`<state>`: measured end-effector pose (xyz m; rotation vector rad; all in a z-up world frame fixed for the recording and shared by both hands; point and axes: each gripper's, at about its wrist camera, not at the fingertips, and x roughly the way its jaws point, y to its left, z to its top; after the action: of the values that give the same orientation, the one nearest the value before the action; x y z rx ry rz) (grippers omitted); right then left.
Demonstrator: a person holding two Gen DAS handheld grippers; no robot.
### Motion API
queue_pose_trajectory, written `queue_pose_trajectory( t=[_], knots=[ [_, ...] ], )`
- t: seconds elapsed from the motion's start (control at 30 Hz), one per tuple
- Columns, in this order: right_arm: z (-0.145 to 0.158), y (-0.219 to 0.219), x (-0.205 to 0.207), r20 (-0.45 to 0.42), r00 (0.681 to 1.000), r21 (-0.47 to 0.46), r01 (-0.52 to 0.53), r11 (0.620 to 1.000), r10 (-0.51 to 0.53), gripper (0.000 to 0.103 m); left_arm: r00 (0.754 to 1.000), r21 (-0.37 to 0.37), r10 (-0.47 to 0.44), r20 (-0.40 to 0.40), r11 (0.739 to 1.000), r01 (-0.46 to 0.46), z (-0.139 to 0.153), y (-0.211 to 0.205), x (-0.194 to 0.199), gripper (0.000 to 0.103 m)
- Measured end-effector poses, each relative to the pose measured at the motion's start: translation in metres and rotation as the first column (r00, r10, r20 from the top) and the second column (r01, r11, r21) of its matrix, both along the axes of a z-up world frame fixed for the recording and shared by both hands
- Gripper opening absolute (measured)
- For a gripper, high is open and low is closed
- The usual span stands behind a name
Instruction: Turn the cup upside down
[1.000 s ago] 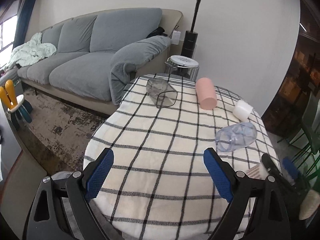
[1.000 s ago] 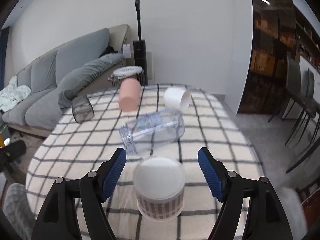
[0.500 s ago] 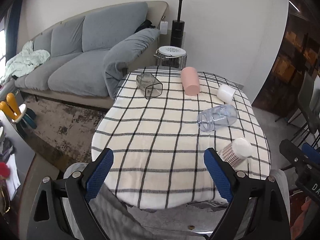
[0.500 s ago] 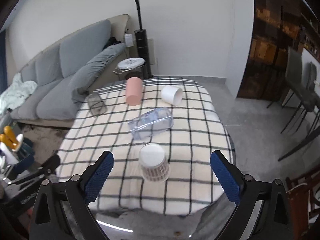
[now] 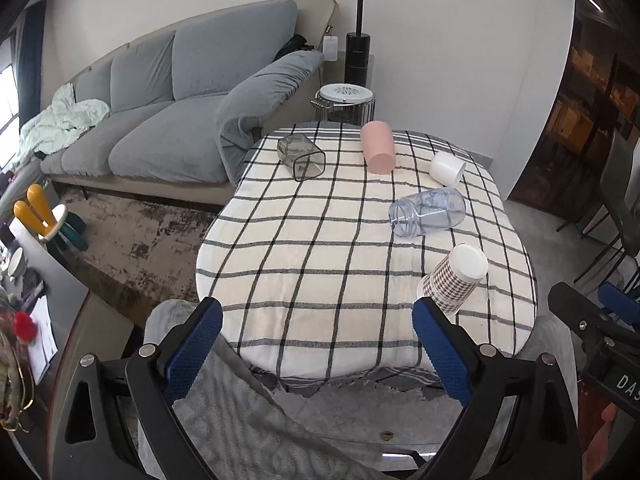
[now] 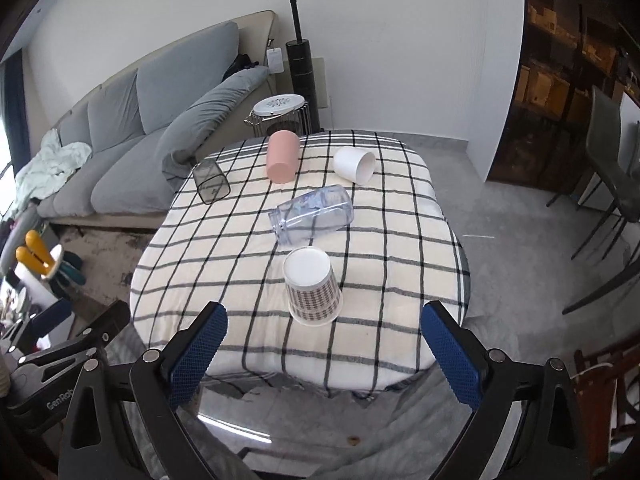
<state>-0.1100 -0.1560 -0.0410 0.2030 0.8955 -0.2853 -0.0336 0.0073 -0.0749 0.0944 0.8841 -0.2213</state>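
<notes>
Off the near edge of the table (image 6: 400, 344), both the left gripper (image 5: 316, 354) and right gripper (image 6: 324, 354) hang with fingers wide apart, holding nothing. Five vessels: one checked paper cup (image 6: 312, 290) upside down near the front; four lying down.

Tablecloth (image 6: 224, 280): cream with a black grid check. Inverted paper cup (image 6: 314, 292): brown-and-white houndstooth wall, plain white base. Cylindrical cup lying on its side (image 6: 282, 156): matte pink. Short tumbler on its side (image 6: 354, 165): white. Plastic jar on its side (image 6: 312, 214): clear with a pale blue tint. Square glass (image 6: 211, 182): smoky grey, dark rim. Sofa (image 5: 168, 120): grey cushions, beige frame. Gripper finger pads (image 6: 198, 356): blue, on black arms.
</notes>
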Motion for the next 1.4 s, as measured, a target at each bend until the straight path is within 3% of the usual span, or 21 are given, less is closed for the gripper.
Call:
queue_pose_trajectory(
  t=[1.4],
  knots=[
    [0.0061, -0.0046, 0.0, 0.018, 1.0, -0.012, 0.01, 1.0, -0.01, 0.097, 1.0, 0.005, -0.005, 0.018, 1.0, 0.005, 0.0061, -0.0029, 0.0048, 0.098]
  ],
)
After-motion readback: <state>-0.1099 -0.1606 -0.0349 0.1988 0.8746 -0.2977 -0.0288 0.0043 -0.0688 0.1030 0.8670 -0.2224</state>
